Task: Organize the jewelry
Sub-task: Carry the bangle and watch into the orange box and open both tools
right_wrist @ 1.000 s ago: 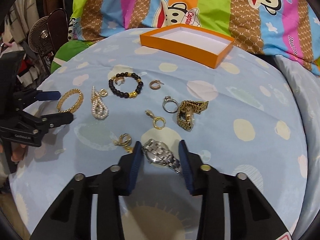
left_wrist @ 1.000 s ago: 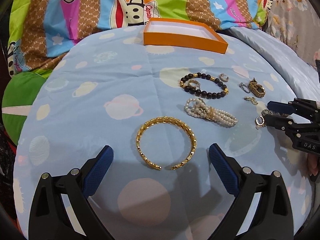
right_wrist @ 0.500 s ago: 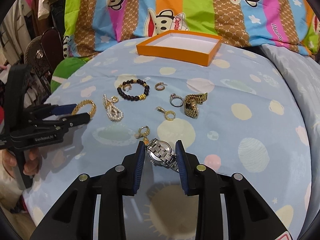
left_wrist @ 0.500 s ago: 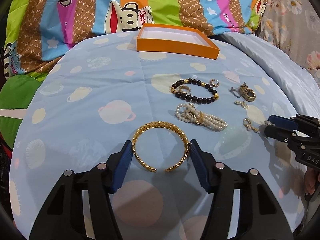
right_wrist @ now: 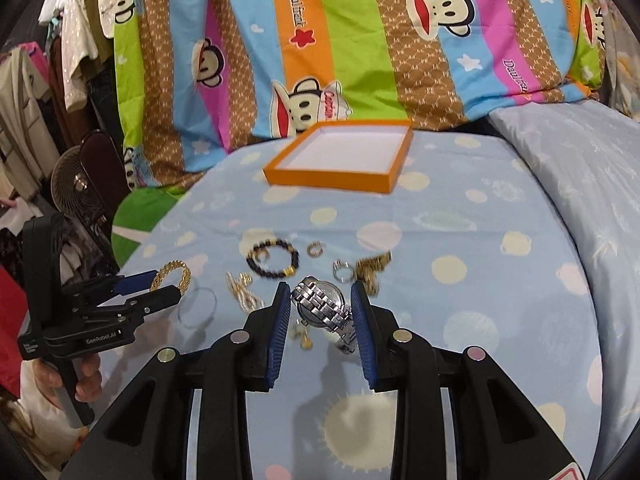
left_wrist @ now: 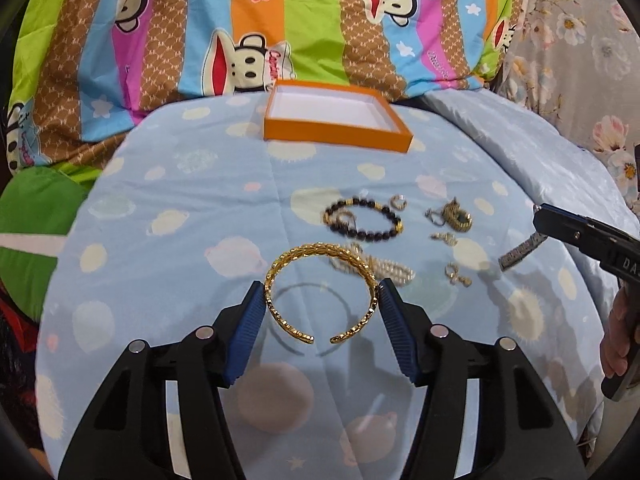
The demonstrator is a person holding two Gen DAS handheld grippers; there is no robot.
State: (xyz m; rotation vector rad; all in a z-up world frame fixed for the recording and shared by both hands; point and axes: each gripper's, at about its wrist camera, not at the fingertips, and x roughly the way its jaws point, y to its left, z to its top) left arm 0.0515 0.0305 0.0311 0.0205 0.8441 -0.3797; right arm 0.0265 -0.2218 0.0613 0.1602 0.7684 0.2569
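The gold bangle point(left_wrist: 322, 292) sits clamped across its width in the left claw point(left_wrist: 322, 308), clear of the bed point(left_wrist: 180, 208), its shadow on the sheet below. The right claw point(right_wrist: 320, 312) pinches the silver watch point(right_wrist: 324, 306) by its case, strap dangling. Both look raised for carrying to the empty orange box point(left_wrist: 336, 136) at 12 o'clock. Beaded bracelet point(left_wrist: 364, 220), pearls and rings remain between.

Home bedroom, bed w/ blue planet-print sheet point(left_wrist: 168, 184), striped cartoon-monkey quilt point(right_wrist: 360, 40), clothes hanging point(right_wrist: 48, 80), small fan point(right_wrist: 76, 184)
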